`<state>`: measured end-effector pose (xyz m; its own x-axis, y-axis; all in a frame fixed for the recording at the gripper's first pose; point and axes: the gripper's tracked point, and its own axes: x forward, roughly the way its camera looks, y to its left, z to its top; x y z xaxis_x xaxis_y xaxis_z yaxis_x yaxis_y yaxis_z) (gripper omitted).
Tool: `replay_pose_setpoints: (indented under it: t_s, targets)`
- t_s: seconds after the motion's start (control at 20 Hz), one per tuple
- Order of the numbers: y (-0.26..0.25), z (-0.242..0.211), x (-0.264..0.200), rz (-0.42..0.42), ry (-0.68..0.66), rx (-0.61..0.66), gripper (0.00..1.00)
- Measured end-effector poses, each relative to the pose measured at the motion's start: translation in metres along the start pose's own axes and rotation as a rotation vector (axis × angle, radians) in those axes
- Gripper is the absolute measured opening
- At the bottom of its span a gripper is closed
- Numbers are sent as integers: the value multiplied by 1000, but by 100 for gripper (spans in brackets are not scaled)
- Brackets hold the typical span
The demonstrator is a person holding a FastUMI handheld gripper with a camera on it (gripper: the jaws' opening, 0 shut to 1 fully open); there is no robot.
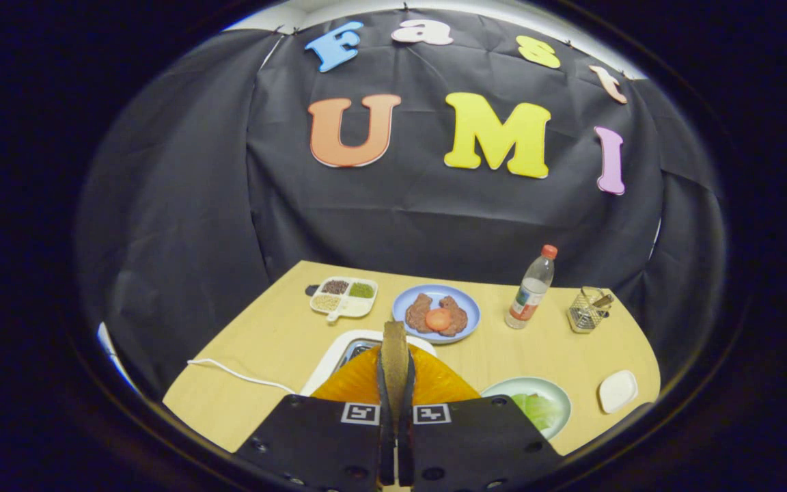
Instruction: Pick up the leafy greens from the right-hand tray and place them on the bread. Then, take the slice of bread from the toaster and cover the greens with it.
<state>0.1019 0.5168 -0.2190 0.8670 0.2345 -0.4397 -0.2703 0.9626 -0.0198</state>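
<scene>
Where fingers [395, 383] pinch one bread slice [394, 348] — one toaster [349, 355] below.

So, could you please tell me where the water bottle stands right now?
In the gripper view, the water bottle stands upright at the table's far side, beyond the tool and to its right, between the blue plate and the wire basket.
</scene>
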Motion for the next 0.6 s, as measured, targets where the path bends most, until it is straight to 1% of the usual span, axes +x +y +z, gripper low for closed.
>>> replay_pose_setpoints:
  t_s: [0.15,0.3,0.4,0.6]
  targets:
    - [-6,27,-26,44,-37,57,3]
    - [-29,58,-52,69,-96,87,3]
    - [-51,71,-67,66,-128,105,3]
    - [-105,81,-82,15,-174,106,3]
